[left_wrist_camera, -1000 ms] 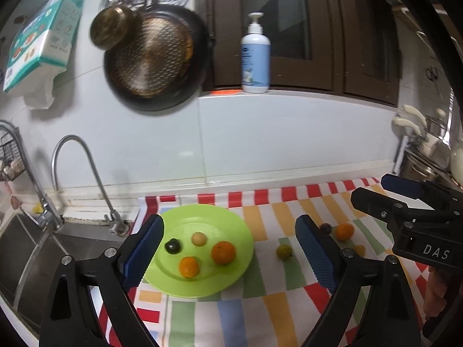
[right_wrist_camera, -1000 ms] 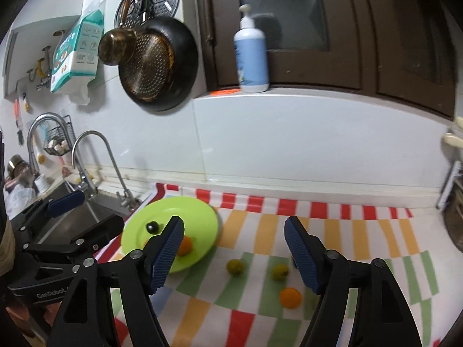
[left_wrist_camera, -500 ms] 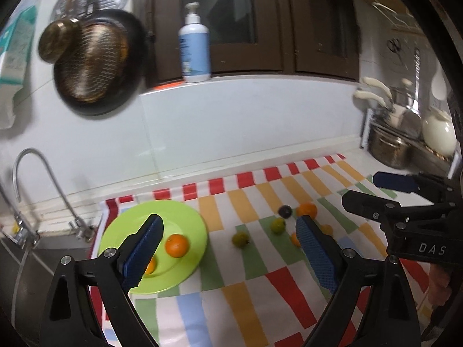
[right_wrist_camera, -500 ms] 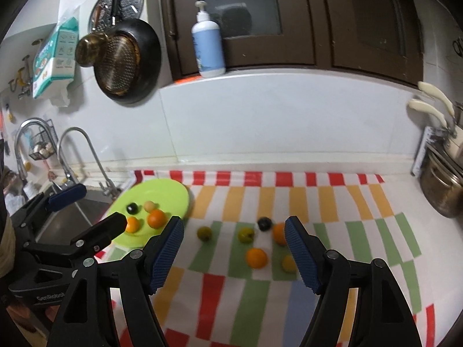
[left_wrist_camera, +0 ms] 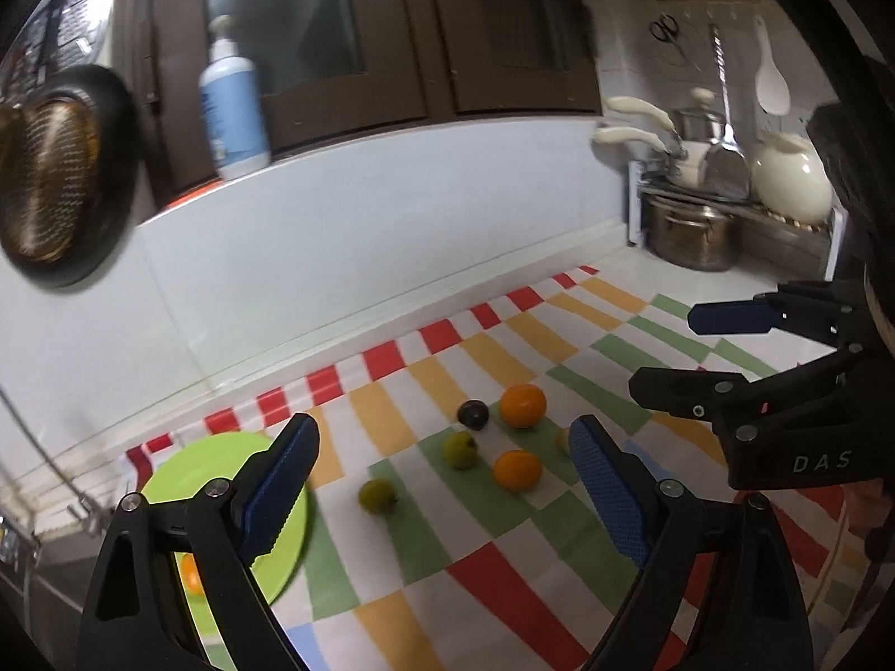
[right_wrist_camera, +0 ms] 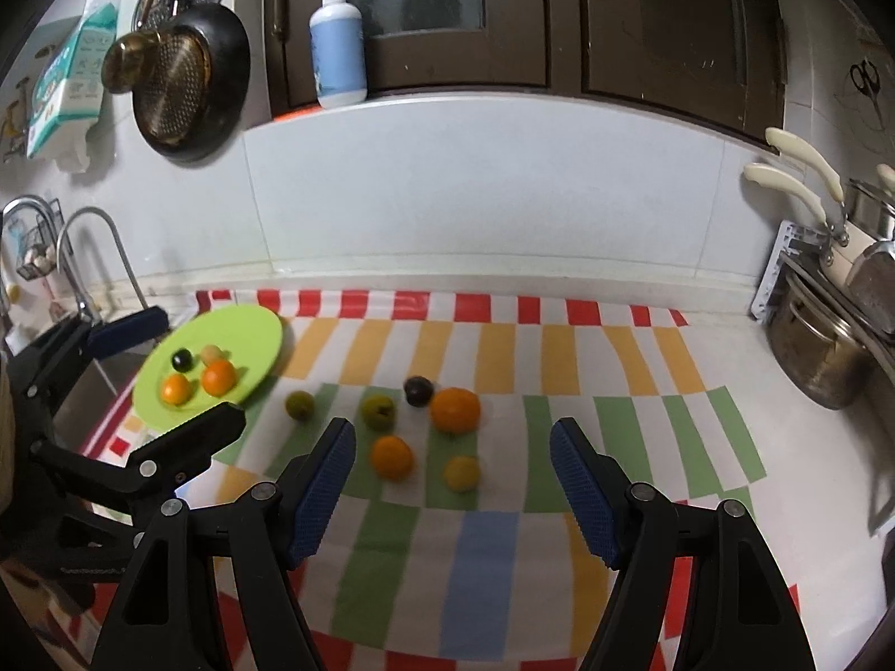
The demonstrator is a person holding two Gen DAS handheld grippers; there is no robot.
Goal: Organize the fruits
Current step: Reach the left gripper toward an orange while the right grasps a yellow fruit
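Observation:
A lime green plate [right_wrist_camera: 246,330] at the cloth's left holds two orange fruits, a dark plum and a pale fruit; it also shows in the left wrist view [left_wrist_camera: 224,456]. Loose on the striped cloth lie a large orange [right_wrist_camera: 455,409], a small orange [right_wrist_camera: 391,456], a dark plum [right_wrist_camera: 418,390], two green fruits [right_wrist_camera: 378,411] [right_wrist_camera: 300,405] and a yellow fruit [right_wrist_camera: 462,472]. My left gripper [left_wrist_camera: 442,495] is open and empty above the cloth, near the plate. My right gripper [right_wrist_camera: 453,489] is open and empty, just in front of the loose fruits.
A sink with taps [right_wrist_camera: 95,257] lies left of the plate. Steel pots [right_wrist_camera: 822,358] and a rack stand at the right. A pan [right_wrist_camera: 184,84] hangs on the wall and a soap bottle [right_wrist_camera: 337,50] stands on the ledge.
Both grippers have swung to the right, from the plate toward the loose fruits. The right gripper has also come closer to them. Both stay open and empty.

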